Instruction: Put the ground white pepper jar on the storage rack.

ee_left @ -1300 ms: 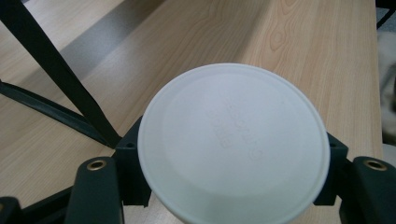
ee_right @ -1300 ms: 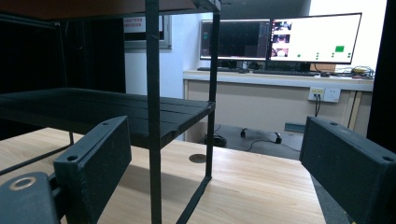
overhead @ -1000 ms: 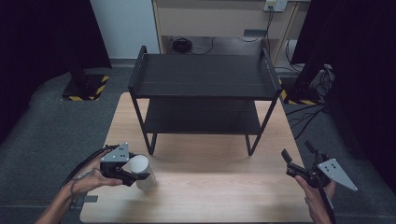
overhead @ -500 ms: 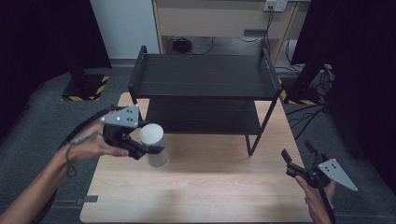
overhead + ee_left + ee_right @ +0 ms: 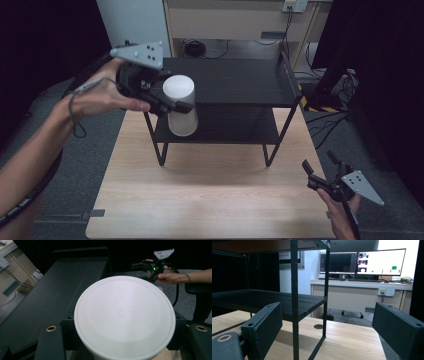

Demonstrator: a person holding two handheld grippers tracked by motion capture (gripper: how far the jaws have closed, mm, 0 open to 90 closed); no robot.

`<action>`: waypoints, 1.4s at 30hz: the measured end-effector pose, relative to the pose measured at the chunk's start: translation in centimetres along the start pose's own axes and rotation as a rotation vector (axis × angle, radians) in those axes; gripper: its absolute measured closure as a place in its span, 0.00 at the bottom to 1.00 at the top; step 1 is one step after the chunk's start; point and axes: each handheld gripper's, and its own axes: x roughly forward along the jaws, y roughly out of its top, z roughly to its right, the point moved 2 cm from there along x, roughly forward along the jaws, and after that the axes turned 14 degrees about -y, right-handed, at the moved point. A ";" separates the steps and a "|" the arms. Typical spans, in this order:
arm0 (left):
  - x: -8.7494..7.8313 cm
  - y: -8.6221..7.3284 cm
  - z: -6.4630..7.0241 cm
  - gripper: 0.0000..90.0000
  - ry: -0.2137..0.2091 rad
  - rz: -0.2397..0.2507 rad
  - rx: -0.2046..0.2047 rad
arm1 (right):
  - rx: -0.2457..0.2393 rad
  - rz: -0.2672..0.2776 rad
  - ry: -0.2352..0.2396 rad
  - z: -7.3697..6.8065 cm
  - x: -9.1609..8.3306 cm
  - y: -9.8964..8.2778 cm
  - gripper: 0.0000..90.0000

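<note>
White and upside down, the paper cup [image 5: 180, 105] sits clamped between the jaws of the left gripper [image 5: 170, 102], which presses on its sides and holds it in the air at the left front corner of the black two-tier rack [image 5: 235, 80], about level with the top shelf. In the left gripper view the cup's flat round base [image 5: 125, 317] faces the camera, with a jaw hugging it on either side (faint raised lettering is moulded into the base, too soft to read). A second ago this cup was low over the wooden table [image 5: 215, 200], near its front left edge; since then the left hand has carried it up and forward to the rack, the grip unchanged. The right gripper [image 5: 322, 172] has kept its place at the table's front right corner, its jaws spread wide with nothing between them. The cup is plain matt white, widening toward its downward-facing mouth, with no visible dent.
</note>
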 end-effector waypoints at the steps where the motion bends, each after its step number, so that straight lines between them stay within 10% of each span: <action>1: -0.1 0.6 -0.3 0.37 -0.001 0.001 -0.005 | 0.000 0.001 -0.001 0.0 0.0 0.0 0.10; 18: -0.1 4.7 -4.0 0.37 0.124 0.027 -0.062 | 0.005 0.009 -0.002 0.2 -0.1 0.0 0.10; 42: -0.8 0.4 -10.0 0.37 0.297 0.078 -0.211 | 0.016 0.000 -0.014 0.4 -0.2 -0.2 0.10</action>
